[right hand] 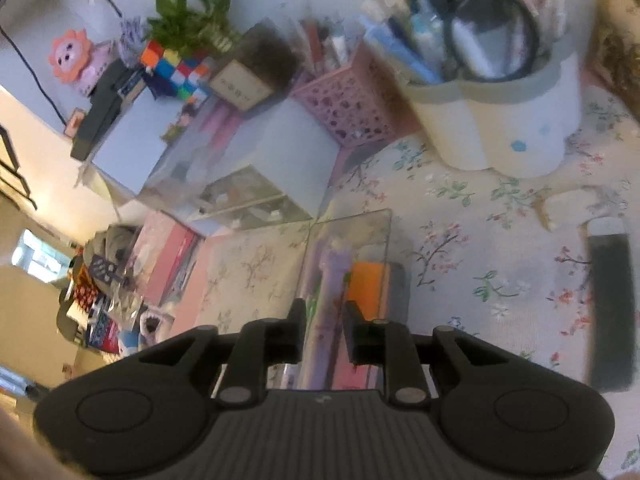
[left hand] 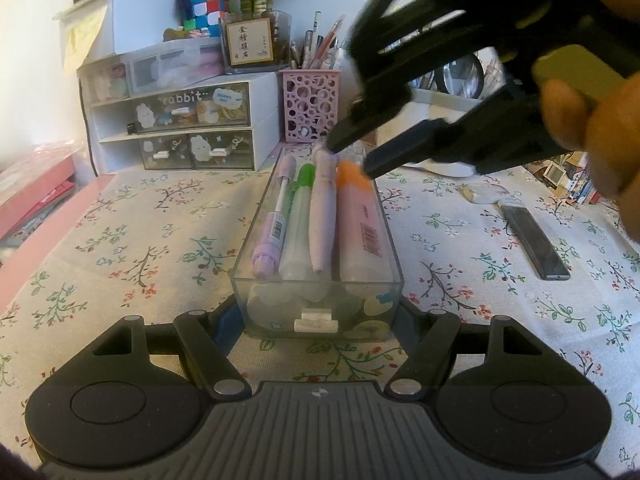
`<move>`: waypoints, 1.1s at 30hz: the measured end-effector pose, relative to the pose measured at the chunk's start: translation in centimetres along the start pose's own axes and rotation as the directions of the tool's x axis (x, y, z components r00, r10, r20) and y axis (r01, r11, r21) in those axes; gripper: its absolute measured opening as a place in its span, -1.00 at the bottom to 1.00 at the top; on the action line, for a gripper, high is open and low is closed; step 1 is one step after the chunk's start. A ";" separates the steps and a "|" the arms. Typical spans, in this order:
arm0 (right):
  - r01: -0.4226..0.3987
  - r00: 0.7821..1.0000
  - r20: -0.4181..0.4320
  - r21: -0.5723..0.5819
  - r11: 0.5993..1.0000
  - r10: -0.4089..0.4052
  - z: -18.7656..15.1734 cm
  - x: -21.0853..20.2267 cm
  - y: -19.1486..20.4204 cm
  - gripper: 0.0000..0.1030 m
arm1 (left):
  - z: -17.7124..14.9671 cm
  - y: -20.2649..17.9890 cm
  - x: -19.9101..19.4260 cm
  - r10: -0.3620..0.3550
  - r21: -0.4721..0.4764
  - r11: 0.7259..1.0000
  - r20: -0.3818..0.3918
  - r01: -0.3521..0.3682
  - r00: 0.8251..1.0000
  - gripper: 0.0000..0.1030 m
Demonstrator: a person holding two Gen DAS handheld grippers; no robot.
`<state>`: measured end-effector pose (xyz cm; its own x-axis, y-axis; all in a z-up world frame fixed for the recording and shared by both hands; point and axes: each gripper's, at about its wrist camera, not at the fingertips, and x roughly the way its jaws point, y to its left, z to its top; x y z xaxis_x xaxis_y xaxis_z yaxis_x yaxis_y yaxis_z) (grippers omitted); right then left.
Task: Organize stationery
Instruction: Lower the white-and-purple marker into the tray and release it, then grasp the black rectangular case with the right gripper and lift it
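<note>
A: On the floral tablecloth [left hand: 132,240], what lay in the clear drawer tray [left hand: 318,304], left to right?

B: A lilac pen [left hand: 276,220], a green-capped marker [left hand: 298,224], a pale purple pen [left hand: 323,216] and an orange-capped highlighter [left hand: 362,224], side by side.

A: And the grippers?

B: The left gripper [left hand: 318,312] stood with fingers spread wide, flanking the tray's near end. The right gripper [left hand: 350,156] hung over the far end, its fingers [right hand: 297,332] apart either side of the pale purple pen's tip; contact could not be told. A dark flat bar [left hand: 534,240] lay to the right.
</note>
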<state>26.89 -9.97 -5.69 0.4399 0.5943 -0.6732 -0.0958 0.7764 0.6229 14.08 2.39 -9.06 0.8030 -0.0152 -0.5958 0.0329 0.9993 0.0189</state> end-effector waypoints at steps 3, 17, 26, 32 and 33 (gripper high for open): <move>0.051 0.996 0.067 -0.002 0.999 -0.051 0.1 -1.8 -1.4 -0.61 | 0.0 0.0 0.0 -0.002 -0.001 1.000 0.000 0.002 1.000 0.40; 0.428 0.893 0.138 0.023 0.903 -0.427 -1.0 -6.4 -11.3 -0.23 | 0.0 0.1 0.0 -0.002 0.002 1.000 0.000 0.002 1.000 0.40; 0.505 0.862 0.125 -0.130 0.853 -0.491 -1.7 -4.1 -8.8 -0.07 | 0.0 0.1 0.0 -0.002 0.002 1.000 0.000 0.002 1.000 0.40; 0.536 0.844 0.139 -0.239 0.809 -0.518 -2.4 -2.6 -6.7 -0.34 | 0.0 0.0 0.0 -0.002 0.002 1.000 0.001 0.002 1.000 0.40; 0.534 0.845 0.137 -0.232 0.813 -0.516 -2.3 -2.6 -6.7 -0.34 | 0.0 0.0 0.0 -0.002 0.002 1.000 0.000 0.002 1.000 0.40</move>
<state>24.31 -16.21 -9.01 0.5435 0.0730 -0.8362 -0.0500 0.9973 0.0546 14.07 2.44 -9.08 0.8032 -0.0170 -0.5954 0.0353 0.9992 0.0191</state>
